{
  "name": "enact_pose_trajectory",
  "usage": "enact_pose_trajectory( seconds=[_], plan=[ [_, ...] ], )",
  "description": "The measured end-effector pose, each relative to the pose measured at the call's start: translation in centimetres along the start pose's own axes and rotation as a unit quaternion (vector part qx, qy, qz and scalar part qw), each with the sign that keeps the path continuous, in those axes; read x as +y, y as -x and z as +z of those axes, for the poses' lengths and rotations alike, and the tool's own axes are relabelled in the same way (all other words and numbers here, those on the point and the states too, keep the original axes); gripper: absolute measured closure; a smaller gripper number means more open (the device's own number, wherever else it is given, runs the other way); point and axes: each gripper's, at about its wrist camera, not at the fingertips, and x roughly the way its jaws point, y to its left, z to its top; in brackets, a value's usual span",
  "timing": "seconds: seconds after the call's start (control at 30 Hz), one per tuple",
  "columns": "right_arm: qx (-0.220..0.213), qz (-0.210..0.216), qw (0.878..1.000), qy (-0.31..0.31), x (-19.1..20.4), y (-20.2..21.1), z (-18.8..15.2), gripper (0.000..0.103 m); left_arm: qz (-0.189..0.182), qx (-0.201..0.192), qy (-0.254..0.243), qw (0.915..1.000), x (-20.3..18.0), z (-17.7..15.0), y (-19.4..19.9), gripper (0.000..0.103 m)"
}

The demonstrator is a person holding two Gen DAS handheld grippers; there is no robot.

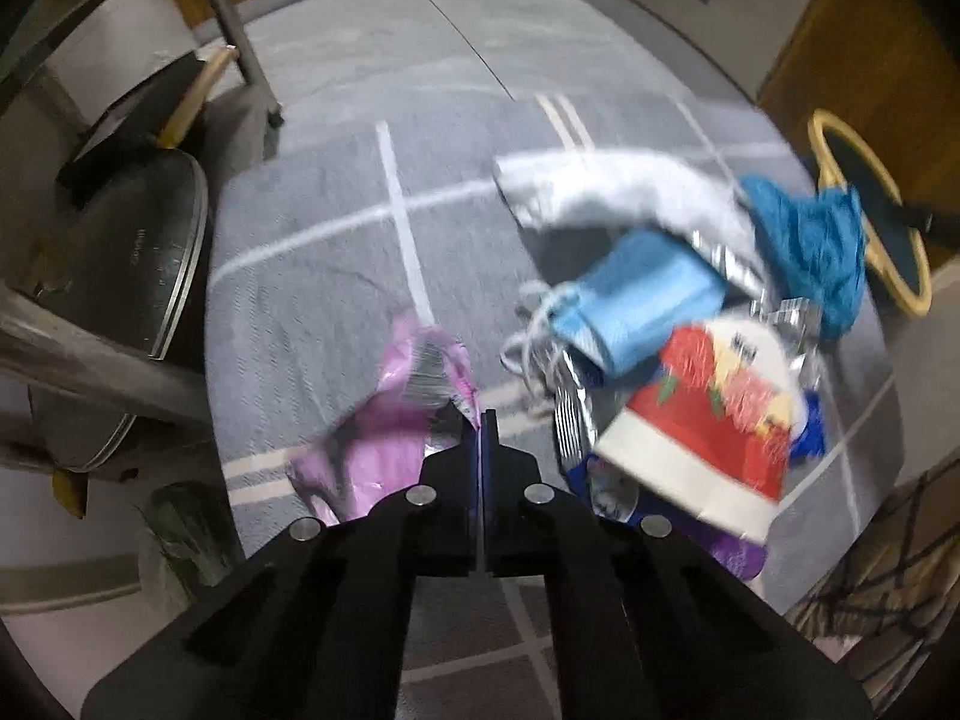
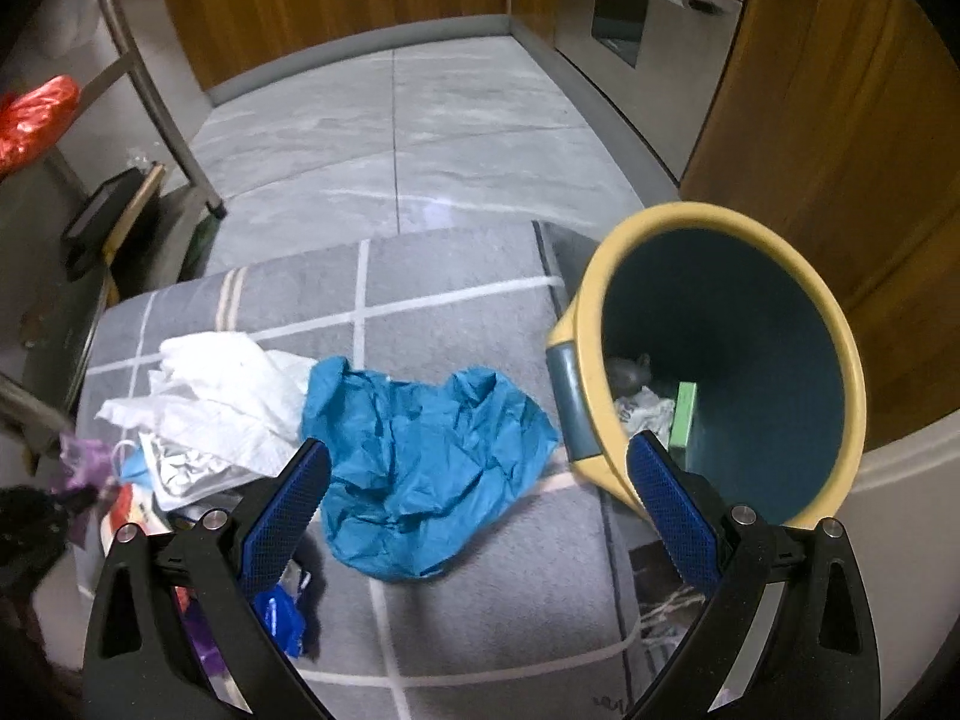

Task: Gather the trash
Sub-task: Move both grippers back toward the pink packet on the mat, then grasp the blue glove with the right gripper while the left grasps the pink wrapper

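Our left tongs [image 1: 480, 420] are clenched, the two tips pressed together on an edge of the pink wrapper [image 1: 384, 414], which lies on the grey rug [image 1: 336, 252] just ahead and to their left. We judge the wrapper to be thin, light film: soft, crinkly and probably slippery, so a pinch on a folded edge like this one should carry it, though a shallow bite could slide off.

Our right tongs [image 2: 477, 510] stand released, jaws wide apart, with nothing between the pads. Directly ahead of them lies the crumpled blue sheet [image 2: 420, 468], which looks weightless and limp; we would take it at a raised crease near the middle so it bunches instead of trailing. To its left sits the white paper [image 2: 222, 396] over a silver foil pack [image 2: 180, 468].

To the right of these tongs, just past the right finger, the yellow bin [image 2: 708, 222] leans toward us. Inside it we see crumpled paper [image 2: 645, 411], a grey lump and a green box [image 2: 684, 414]; most of its space remains free.
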Motion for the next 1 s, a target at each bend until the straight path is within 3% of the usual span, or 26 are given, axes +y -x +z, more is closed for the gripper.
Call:
enact_pose_trajectory(
  seconds=[0.23, 0.3, 0.37, 0.63, 0.67, 0.7, 0.73, 0.87, 1.0],
  plan=[
    [0.015, -0.003, 0.999, 0.029, 1.2, -1.4, -0.5, 0.011, -0.014, -0.051, 0.033, 0.9980, 0.3, 0.8, 2.5, 0.102],
    [0.018, 0.003, 0.999, 0.040, 1.9, -2.0, -0.5, 0.024, -0.015, -0.058, 0.031, 0.9977, 0.0, 1.2, 2.8, 0.102],
    [0.024, 0.002, 0.998, 0.051, 2.4, -2.6, -0.5, 0.030, -0.016, -0.063, 0.026, 0.9976, -0.3, 1.4, 2.8, 0.102],
    [0.044, -0.006, 0.998, 0.053, 3.1, -5.6, -0.4, 0.041, -0.025, -0.083, 0.019, 0.9960, -0.6, 1.4, 3.2, 0.102],
    [0.046, -0.006, 0.997, 0.054, 3.1, -5.9, -0.5, 0.047, -0.025, -0.084, 0.019, 0.9959, -0.6, 1.4, 3.3, 0.102],
    [0.050, -0.010, 0.997, 0.060, 3.1, -6.3, -0.5, 0.063, -0.025, -0.086, 0.019, 0.9958, -0.6, 1.5, 3.3, 0.102],
    [0.054, -0.016, 0.996, 0.067, 3.2, -6.6, -0.6, 0.069, -0.025, -0.087, 0.020, 0.9957, -0.6, 1.6, 3.3, 0.102],
    [0.055, -0.004, 0.996, 0.065, 3.0, -6.8, -0.7, 0.079, -0.027, -0.095, 0.022, 0.9949, -0.6, 1.8, 3.7, 0.102],
    [0.044, 0.010, 0.998, 0.054, 2.6, -5.9, -0.4, 0.083, -0.028, -0.105, 0.021, 0.9938, -0.8, 1.8, 4.3, 0.102]
  ],
)
